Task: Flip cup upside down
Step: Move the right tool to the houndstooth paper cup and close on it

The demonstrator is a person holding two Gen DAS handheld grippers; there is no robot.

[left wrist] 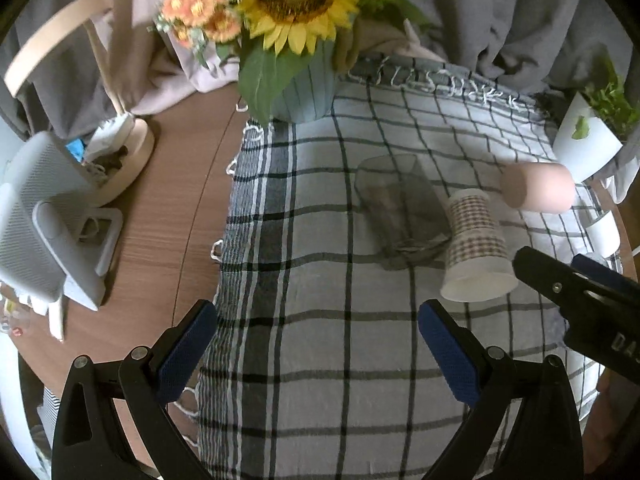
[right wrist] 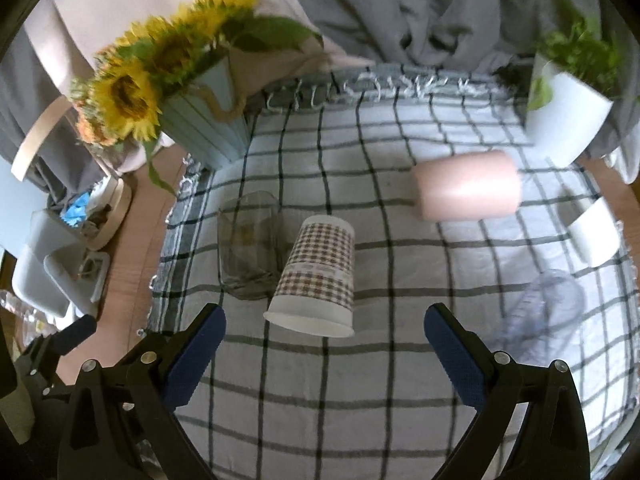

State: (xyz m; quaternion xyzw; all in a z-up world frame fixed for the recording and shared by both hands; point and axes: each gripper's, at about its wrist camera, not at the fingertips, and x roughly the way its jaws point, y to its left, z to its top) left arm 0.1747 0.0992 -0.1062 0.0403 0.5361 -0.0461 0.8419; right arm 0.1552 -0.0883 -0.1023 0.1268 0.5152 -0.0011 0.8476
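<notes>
A plaid paper cup (right wrist: 316, 276) stands upside down, rim on the checked cloth (right wrist: 360, 400); it also shows in the left wrist view (left wrist: 476, 248). My right gripper (right wrist: 324, 344) is open and empty, jaws wide apart, just in front of the cup's rim, not touching it. My left gripper (left wrist: 316, 344) is open and empty over the cloth, left of and nearer than the cup. The right gripper's fingers (left wrist: 568, 284) show at the right edge of the left wrist view, close beside the cup.
A smoky glass tumbler (right wrist: 250, 248) lies on its side left of the cup. A pink cup (right wrist: 468, 192) lies on its side behind. A white cup (right wrist: 592, 232), a clear cup (right wrist: 548, 312), a sunflower vase (right wrist: 204, 120), a white plant pot (right wrist: 568, 112) and a white fan (left wrist: 36, 224) surround.
</notes>
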